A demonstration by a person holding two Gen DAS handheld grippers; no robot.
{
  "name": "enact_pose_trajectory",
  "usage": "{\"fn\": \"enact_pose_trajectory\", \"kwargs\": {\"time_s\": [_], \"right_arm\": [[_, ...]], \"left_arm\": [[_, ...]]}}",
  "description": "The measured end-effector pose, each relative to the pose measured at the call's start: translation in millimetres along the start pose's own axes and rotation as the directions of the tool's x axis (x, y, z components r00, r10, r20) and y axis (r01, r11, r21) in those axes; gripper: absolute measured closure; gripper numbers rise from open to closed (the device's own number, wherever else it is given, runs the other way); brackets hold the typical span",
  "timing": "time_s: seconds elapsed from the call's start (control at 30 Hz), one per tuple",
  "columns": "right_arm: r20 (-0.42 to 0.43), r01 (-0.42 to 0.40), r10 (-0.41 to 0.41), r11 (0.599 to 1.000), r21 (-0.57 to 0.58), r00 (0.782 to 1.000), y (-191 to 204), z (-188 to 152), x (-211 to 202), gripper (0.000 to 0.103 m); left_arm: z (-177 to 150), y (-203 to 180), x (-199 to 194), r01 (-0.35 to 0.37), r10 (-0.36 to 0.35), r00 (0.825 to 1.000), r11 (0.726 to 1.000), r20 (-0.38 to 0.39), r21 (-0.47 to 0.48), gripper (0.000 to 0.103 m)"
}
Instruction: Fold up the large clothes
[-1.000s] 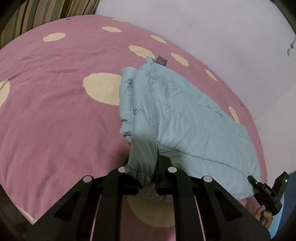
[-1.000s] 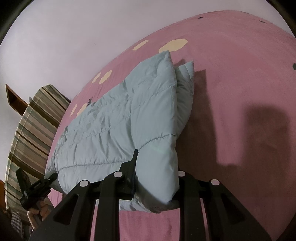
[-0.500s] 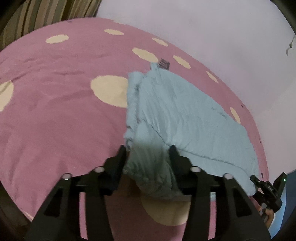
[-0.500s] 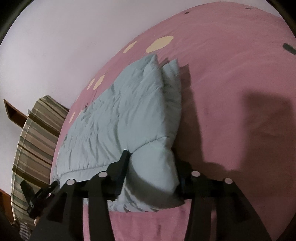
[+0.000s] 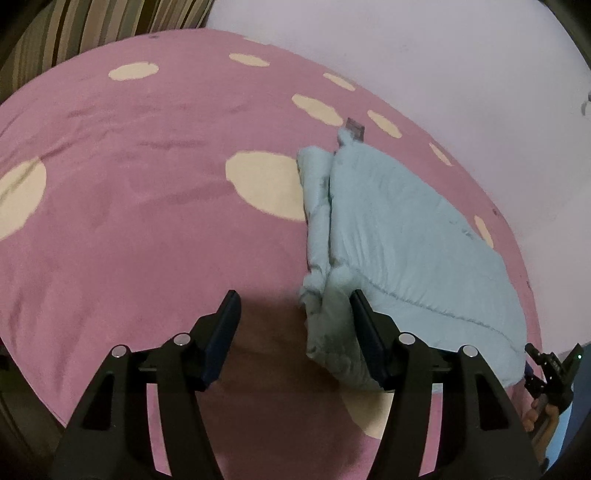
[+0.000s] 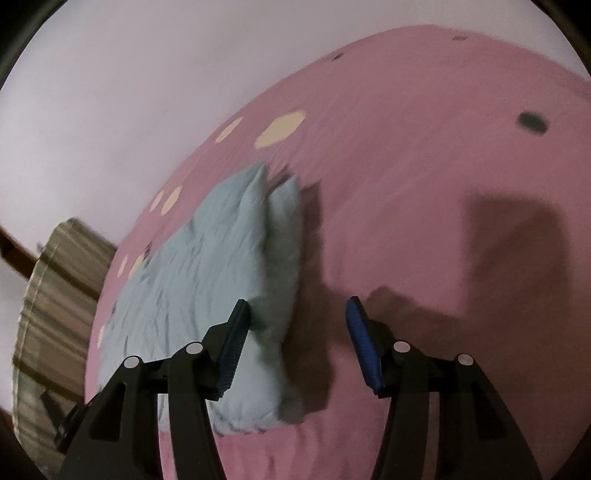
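A light blue quilted jacket point(image 5: 399, 236) lies folded in a thick stack on the pink bedspread point(image 5: 129, 221) with cream dots. In the left wrist view my left gripper point(image 5: 291, 299) is open and empty, with the jacket's near corner beside its right finger. In the right wrist view the same jacket point(image 6: 214, 273) lies to the left, and my right gripper point(image 6: 297, 308) is open and empty, its left finger at the jacket's near edge. The right gripper point(image 5: 550, 369) also shows at the far right of the left wrist view.
A striped headboard or cushion point(image 6: 55, 295) stands at the bed's end, also seen top left in the left wrist view point(image 5: 92, 26). A pale wall point(image 5: 443, 55) runs along the bed's far side. Bare bedspread point(image 6: 443, 184) lies right of the jacket.
Both grippers opened and let go of the jacket's corners. They drew back and outward, the left to the left, the right to the right. The jacket now rests flat on the bed.
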State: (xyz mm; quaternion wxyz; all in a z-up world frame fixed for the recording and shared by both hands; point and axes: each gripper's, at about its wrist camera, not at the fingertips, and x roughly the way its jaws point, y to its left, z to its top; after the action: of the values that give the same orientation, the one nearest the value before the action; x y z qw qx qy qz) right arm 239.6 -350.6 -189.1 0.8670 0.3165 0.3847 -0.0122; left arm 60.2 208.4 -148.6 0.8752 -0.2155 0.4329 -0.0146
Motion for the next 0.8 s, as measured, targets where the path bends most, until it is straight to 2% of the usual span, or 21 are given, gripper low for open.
{"fn": "enact_pose_trajectory", "kwargs": {"time_s": [0.13, 0.23, 0.3, 0.4, 0.6, 0.7, 0.8], "right_arm": [[0.032, 0.031, -0.029, 0.998, -0.049, 0.999, 18.8, 10.3, -6.1, 0.049], [0.035, 0.010, -0.005, 0.991, -0.136, 0.999, 52.8, 11.8, -1.6, 0.053], [0.010, -0.019, 0.022, 0.976, -0.215, 1.000, 83.2, 10.3, 8.3, 0.057], [-0.075, -0.088, 0.068, 0.948, -0.307, 0.995, 132.0, -3.1, 32.2, 0.061], [-0.165, -0.133, 0.071, 0.906, -0.401, 0.984, 201.7, -21.3, 75.8, 0.062], [-0.166, -0.089, 0.011, 0.879, -0.468, 0.986, 221.4, -36.1, 94.1, 0.062], [-0.191, -0.055, -0.044, 0.873, -0.484, 0.980, 224.2, -46.6, 114.6, 0.062]], "left_arm": [[19.8, -1.1, -4.2, 0.045, -0.045, 0.999, 0.999, 0.009, 0.020, 0.038], [33.9, -8.7, 3.0, 0.090, -0.089, 0.996, 0.995, -0.024, 0.051, 0.036], [43.0, -12.6, 10.0, 0.101, -0.098, 0.994, 0.993, -0.042, 0.068, 0.035], [55.4, -17.5, 23.2, 0.103, -0.098, 0.993, 0.992, -0.072, 0.074, 0.035], [72.4, -28.3, 37.9, 0.091, -0.078, 0.991, 0.989, -0.108, 0.120, 0.034], [78.6, -30.6, 47.2, 0.093, -0.074, 0.988, 0.985, -0.133, 0.147, 0.030], [83.9, -27.8, 60.7, 0.107, -0.079, 0.980, 0.983, -0.182, 0.149, 0.030]]}}
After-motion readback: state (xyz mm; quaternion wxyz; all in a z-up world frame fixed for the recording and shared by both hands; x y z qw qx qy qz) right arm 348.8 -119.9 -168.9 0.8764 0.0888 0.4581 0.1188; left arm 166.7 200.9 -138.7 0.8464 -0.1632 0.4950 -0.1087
